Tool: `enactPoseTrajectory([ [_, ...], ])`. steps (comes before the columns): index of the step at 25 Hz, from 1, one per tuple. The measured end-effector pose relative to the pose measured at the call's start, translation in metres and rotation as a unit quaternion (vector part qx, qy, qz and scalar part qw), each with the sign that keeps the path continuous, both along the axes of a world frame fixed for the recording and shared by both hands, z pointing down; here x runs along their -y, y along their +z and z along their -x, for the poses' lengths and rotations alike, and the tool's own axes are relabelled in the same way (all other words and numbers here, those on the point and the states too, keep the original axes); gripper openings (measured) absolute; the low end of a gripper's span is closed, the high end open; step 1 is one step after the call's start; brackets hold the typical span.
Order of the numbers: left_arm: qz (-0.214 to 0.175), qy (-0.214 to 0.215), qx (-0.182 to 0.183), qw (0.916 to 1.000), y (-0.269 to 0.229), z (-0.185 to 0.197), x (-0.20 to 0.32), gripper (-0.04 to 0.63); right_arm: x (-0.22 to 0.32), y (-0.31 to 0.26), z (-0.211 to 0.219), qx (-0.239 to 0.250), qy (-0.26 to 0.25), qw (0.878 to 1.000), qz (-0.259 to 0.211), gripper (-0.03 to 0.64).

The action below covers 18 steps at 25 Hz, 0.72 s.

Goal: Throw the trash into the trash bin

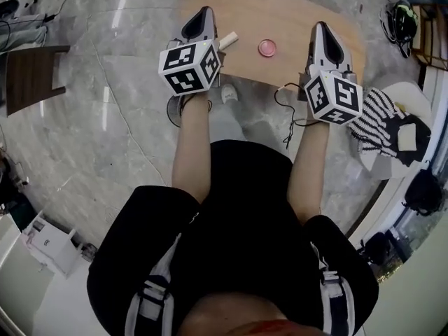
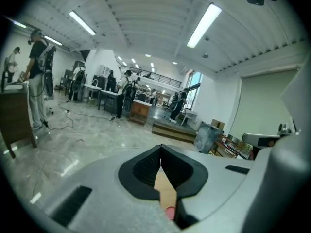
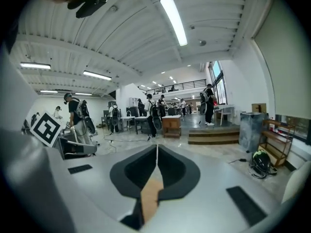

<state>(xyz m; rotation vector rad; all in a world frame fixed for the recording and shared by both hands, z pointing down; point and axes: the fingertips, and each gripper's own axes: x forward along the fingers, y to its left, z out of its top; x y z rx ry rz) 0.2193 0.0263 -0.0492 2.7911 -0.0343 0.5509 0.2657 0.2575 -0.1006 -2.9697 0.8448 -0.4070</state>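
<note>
left gripper (image 1: pixel 204 11): closed | right gripper (image 1: pixel 320 26): closed | pink disc (image 1: pixel 267 47): on table (image 1: pixel 297 9)

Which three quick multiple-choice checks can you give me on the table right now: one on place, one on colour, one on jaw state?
1. Where does the round disc lie?
A) on the wooden table, between the left gripper and the right gripper
B) inside a bin
C) in the right gripper's jaws

2. What colour is the disc?
A) green
B) pink
C) blue

3. How do the right gripper's jaws stand?
A) wide apart
B) clamped on the disc
C) together, holding nothing

Answers:
1 A, the head view shows it on the wood between them.
2 B, it shows pink there.
3 C, the right gripper view shows the pads meeting with nothing between.
</note>
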Motion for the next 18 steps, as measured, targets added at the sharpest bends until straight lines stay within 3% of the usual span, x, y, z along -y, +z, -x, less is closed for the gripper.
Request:
enactPoseTrajectory([
  [8, 0.034, -0.074, 0.044, 0.9957, 0.062, 0.028, 0.067, 0.009, 0.071, 0.054, 0.003, 0.047, -0.068, 0.996, 0.017, 0.012],
  [12, 0.051, -0.109, 0.071, 0.9902, 0.088, 0.045, 0.076, 0.009, 0.1, 0.068, 0.007, 0.059, -0.133, 0.989, -0.015, 0.012],
  [18, 0.063, -0.148, 0.101, 0.9817, 0.123, 0.061, 0.084, 0.009, 0.128, 0.111, 0.003, 0.098, -0.185, 0.978, -0.005, 0.012],
])
